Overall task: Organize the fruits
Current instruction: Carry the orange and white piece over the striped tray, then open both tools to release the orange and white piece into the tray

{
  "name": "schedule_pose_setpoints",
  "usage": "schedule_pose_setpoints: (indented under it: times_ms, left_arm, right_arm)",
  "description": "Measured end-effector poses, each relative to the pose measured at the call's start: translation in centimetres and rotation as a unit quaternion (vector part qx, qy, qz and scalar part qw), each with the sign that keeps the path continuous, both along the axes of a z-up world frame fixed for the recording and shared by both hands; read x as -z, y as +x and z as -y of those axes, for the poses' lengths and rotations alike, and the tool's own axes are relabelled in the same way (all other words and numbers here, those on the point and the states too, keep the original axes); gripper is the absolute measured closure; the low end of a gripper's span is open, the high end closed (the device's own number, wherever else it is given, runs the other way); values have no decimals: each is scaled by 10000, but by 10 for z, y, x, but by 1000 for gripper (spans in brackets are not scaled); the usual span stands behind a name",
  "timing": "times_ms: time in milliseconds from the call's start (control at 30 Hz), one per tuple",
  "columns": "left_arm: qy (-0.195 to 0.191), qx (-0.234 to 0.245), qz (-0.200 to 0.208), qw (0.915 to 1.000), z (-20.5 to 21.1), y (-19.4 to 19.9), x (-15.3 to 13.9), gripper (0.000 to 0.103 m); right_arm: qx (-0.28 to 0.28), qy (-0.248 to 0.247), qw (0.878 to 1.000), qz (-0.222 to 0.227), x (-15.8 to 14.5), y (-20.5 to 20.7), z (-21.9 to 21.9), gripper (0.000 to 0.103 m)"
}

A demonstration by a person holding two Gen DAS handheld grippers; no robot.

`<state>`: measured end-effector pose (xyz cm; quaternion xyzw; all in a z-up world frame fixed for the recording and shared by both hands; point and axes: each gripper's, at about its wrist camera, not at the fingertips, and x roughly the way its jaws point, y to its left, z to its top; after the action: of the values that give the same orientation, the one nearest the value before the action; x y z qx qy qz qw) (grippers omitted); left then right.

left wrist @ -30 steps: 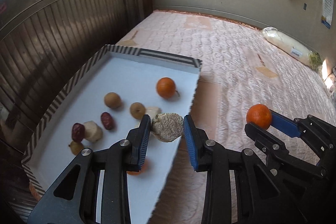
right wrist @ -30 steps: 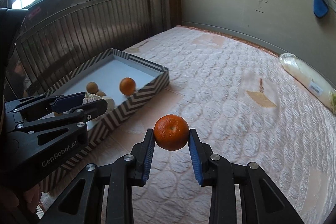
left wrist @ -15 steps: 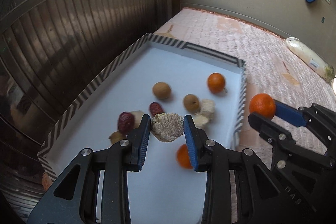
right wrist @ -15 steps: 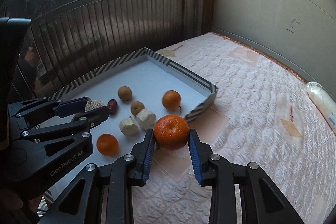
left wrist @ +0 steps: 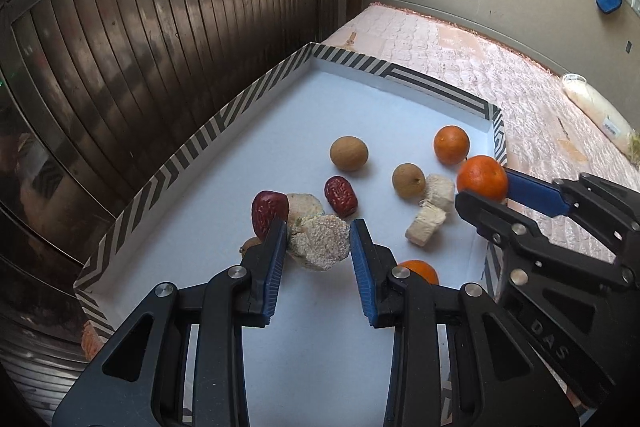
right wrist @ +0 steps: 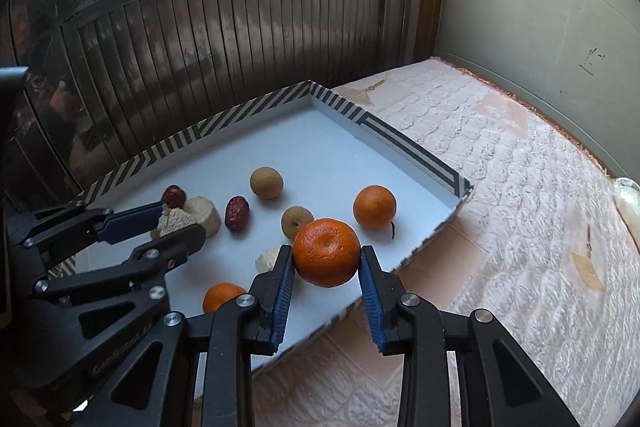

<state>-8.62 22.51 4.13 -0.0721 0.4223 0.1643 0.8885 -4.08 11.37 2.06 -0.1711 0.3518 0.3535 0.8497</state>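
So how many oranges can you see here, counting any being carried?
3. One orange is pinched in the right gripper over the tray's edge; one lies in the tray near its far right corner; one lies near the front, half hidden. Others may be hidden.

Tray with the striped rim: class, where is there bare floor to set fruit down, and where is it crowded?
Free: the tray's far corner, beyond the longan and the loose tangerine, and the near floor in front of the left gripper. Crowded: the middle band of red dates, longans and pale chunks.
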Motion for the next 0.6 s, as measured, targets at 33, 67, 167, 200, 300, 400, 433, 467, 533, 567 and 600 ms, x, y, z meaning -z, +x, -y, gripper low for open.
schedule_pose_setpoints:
  times_ms: [33,67,167,200,300,400,433,467,533,567,600]
  left_arm:
    - [0,-1,-3,10000,-1,0,0,71]
    - [3,-7,-7,10000,-1,0,0,71]
    - [-104,-6,-56,9999,-4,2,3,71]
    - [-135,0,-84,9999,-4,2,4,71]
    - [-91,15,-60,9999,-2,2,3,71]
    - [-110,14,-101,9999,-1,3,4,71]
    - [-149,0,-95,9998,-2,3,4,71]
    - [-184,-3,-88,9998,-3,3,4,71]
    - [-216,-25,-110,9997,-4,4,4,70]
    - [-215,-30,-144,9997,-4,4,5,70]
    - [-216,-16,-167,9996,-4,4,6,70]
  right_arm:
    - [-7,-10,10000,-21,1,3,-2,72]
    - [-23,-18,10000,-37,2,5,-5,72]
    - [-41,-55,10000,-65,4,10,-11,72]
    - [-35,-59,10000,-71,6,12,-12,72]
    - [-6,11,10000,-73,6,15,-14,72]
    - [3,73,10000,-68,5,19,-16,72]
    - [-25,97,9999,-82,4,19,-17,72]
    - [-64,126,9998,-134,5,19,-17,72]
    - [-143,238,9993,-236,6,19,-18,71]
    - [-150,273,9992,-258,7,18,-18,71]
    - [-146,288,9991,-265,7,18,-18,71]
